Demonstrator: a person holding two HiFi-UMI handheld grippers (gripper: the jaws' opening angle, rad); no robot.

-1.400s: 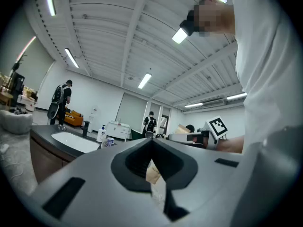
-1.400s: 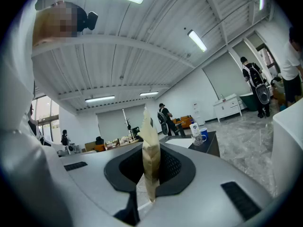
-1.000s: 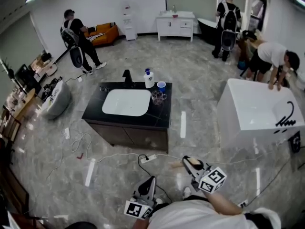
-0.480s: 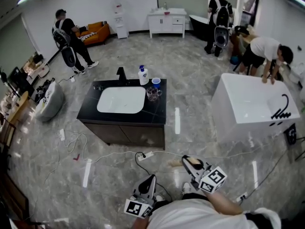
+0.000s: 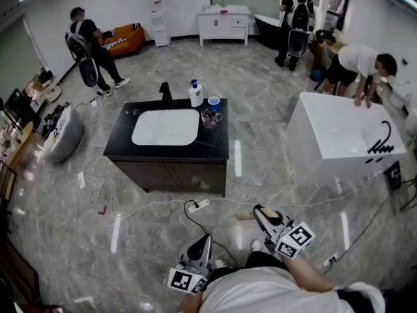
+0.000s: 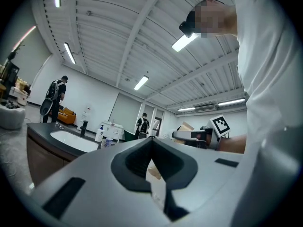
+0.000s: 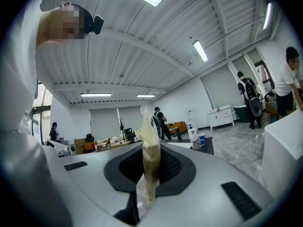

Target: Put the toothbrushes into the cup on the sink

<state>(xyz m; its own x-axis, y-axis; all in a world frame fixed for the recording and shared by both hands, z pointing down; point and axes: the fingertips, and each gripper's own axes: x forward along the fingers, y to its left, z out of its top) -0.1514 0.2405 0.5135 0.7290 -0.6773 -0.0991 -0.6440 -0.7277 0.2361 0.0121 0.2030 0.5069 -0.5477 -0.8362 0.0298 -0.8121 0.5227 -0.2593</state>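
The black sink counter (image 5: 215, 145) with its white basin (image 5: 165, 127) stands a few steps ahead. On its back right corner are a clear glass cup (image 5: 210, 117), a blue cup (image 5: 213, 101) and a soap bottle (image 5: 195, 94). My right gripper (image 5: 259, 210) is low at the bottom of the head view, shut on a flat tan packet (image 7: 150, 164) that sticks out past the jaws (image 5: 244, 216). My left gripper (image 5: 207, 241) hangs beside it with the jaws together. Something pale sits in the hollow behind the left tips (image 6: 154, 173); I cannot tell what.
Cables and a power strip (image 5: 199, 205) lie on the floor between me and the vanity. A white bathtub (image 5: 339, 142) stands at the right, a smaller tub (image 5: 62, 135) at the left. Three people (image 5: 88, 41) work around the room's far edges.
The whole view has shifted a little, so the vanity sits slightly higher and further left. Both grippers keep the same stance, and the right one still clamps the tan packet.
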